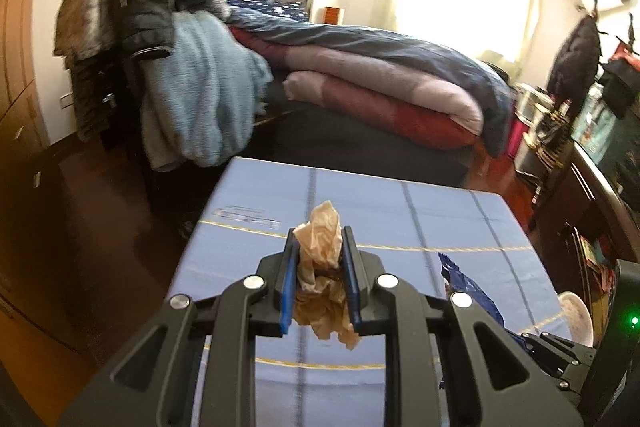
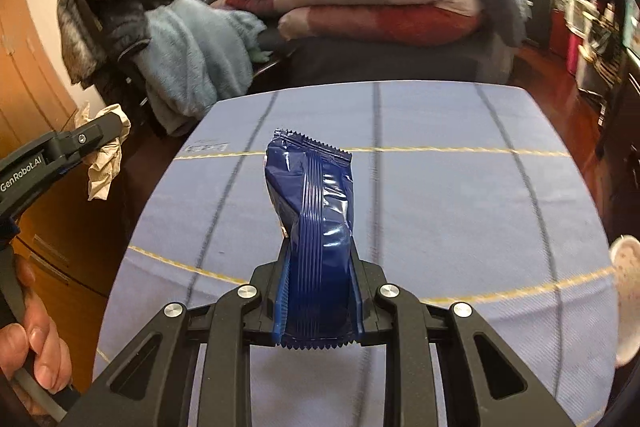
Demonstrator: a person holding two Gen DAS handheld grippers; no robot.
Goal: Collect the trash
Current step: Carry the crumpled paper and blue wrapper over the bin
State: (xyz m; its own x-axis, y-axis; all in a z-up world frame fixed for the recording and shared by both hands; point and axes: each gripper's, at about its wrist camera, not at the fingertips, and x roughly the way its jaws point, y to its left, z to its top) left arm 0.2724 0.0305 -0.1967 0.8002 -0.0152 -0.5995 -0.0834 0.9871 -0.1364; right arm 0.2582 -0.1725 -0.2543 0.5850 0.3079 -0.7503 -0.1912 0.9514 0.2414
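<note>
left gripper (image 1: 320,247): crumpled paper (image 1: 320,251) clamped between jaws | right gripper (image 2: 320,259): blue wrapper (image 2: 316,211) clamped between jaws | both held above blue tablecloth (image 2: 460,195)

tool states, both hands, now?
Left tool: closed on the crumpled brown paper.
Right tool: closed on the blue snack wrapper.

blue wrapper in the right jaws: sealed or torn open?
Cannot tell. The blue wrapper is clamped in the right gripper; both crimped ends look intact, but its far side is hidden.
</note>
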